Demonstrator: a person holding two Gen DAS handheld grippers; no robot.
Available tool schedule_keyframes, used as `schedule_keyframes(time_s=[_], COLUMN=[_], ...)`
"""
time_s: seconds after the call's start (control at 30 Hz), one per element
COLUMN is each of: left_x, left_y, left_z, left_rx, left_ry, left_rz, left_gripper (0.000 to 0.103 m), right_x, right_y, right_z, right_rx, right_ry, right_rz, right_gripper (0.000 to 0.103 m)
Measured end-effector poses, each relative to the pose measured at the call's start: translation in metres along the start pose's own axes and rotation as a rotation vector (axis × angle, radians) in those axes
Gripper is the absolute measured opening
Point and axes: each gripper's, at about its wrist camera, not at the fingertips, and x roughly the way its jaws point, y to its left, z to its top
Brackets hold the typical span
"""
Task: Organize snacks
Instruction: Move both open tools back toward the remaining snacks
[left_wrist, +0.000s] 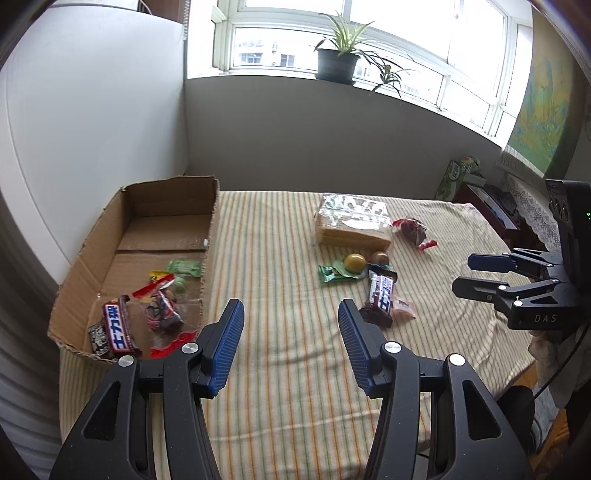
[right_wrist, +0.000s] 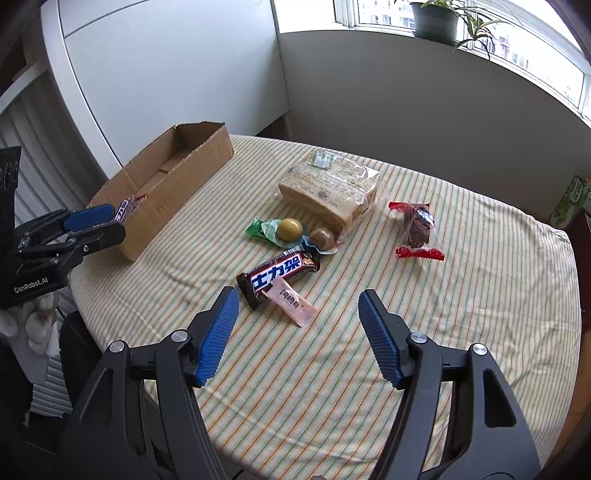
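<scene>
Right wrist view: the right tool (right_wrist: 298, 317) hangs half-open and empty above the pink sachet (right_wrist: 290, 301), which overlaps the Snickers bar (right_wrist: 279, 275), so one pinch could drag both across the tabletop (right_wrist: 480, 295).

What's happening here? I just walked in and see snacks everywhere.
A person is sorting snacks into a cardboard box with two handheld grippers. Some wrapped snacks already lie in the box. A chocolate bar, bagged bread and a few sweets remain on the striped cloth. The left gripper and right gripper both have open, empty jaws.
</scene>
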Motion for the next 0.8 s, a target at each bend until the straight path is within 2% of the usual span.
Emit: schedule_keyframes(time_s=[0.23, 0.4, 0.63, 0.7, 0.8], left_x=[0.021, 0.038, 0.064, 0.07, 0.077], left_y=[-0.024, -0.04, -0.053, -0.056, -0.061], left_z=[0.001, 0.005, 0.01, 0.011, 0.012], left_rx=[0.043, 0.079, 0.092, 0.099, 0.109], left_ry=[0.043, 0.075, 0.122, 0.133, 0.145], left_rz=[-0.033, -0.056, -0.094, -0.099, -0.104], left_gripper=[0.052, 0.052, 0.052, 0.052, 0.052], right_x=[0.029, 0.051, 0.072, 0.079, 0.086], right_y=[0.001, -0.002, -0.006, -0.007, -0.008], right_z=[-0.008, -0.007, -0.005, -0.004, -0.003], right_rx=[-0.073, -0.102, -0.123, -0.126, -0.123], right_ry=[0.067, 0.106, 0.133, 0.148, 0.156], right_rz=[0.038, 0.067, 0.097, 0.109, 0.132], right_gripper=[0.07, 0.061, 0.059, 0.041, 0.04])
